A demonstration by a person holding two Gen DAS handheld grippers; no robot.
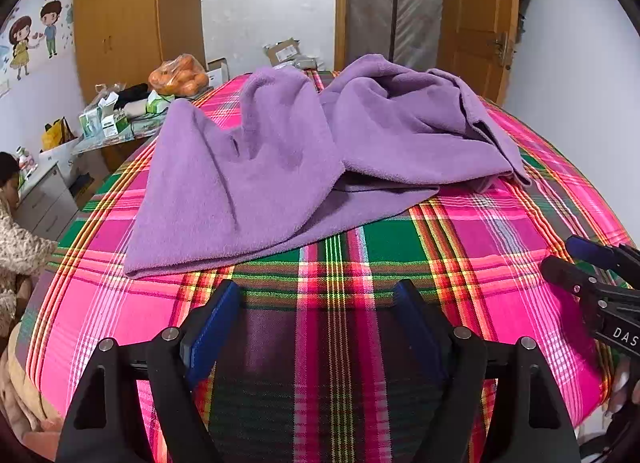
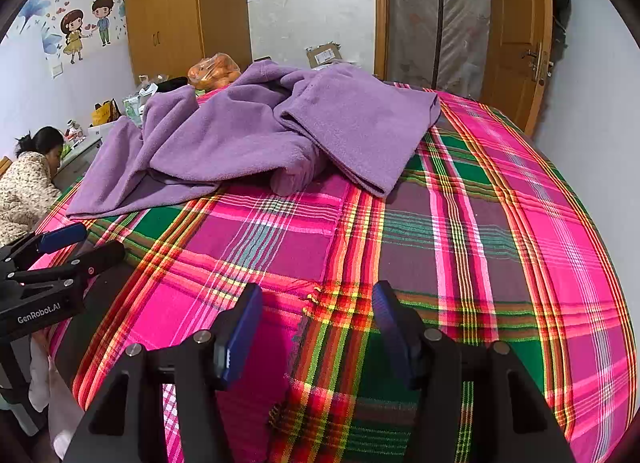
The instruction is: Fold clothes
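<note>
Purple fleece [image 1: 288, 167] lies crumpled on the bed [image 1: 460, 239], toward its far half, nothing gripping it. In my left wrist view it spreads from about ten o'clock across to two o'clock, one broad flap reaching down toward me at eight o'clock, its edge flat on the plaid sheet. A second layer is folded over on the right side, and a dark gap shows beneath it where the cloth lifts off the sheet. In my right wrist view the same garment sits at eleven to twelve o'clock, a rolled bit poking out under the top fold.

My left hand-held gripper [image 1: 316, 299] has its blue pads wide apart over bare plaid, with the fleece edge just beyond the left pad at eleven o'clock, not touching. My right hand-held gripper [image 2: 316, 303] is likewise spread, nothing between its fingers, well short of the cloth. Each one shows in the other's view: the right at three o'clock in the left view, the left at nine o'clock in the right view, both over the near part of the bed.

Past the bed at ten o'clock stands a cluttered table [image 1: 100, 143] with boxes and a bag of oranges [image 1: 180, 77]. A person [image 2: 28, 183] in a speckled top leans by the bed at nine o'clock. A wooden wardrobe [image 2: 168, 11] and door [image 2: 516, 31] stand behind.
</note>
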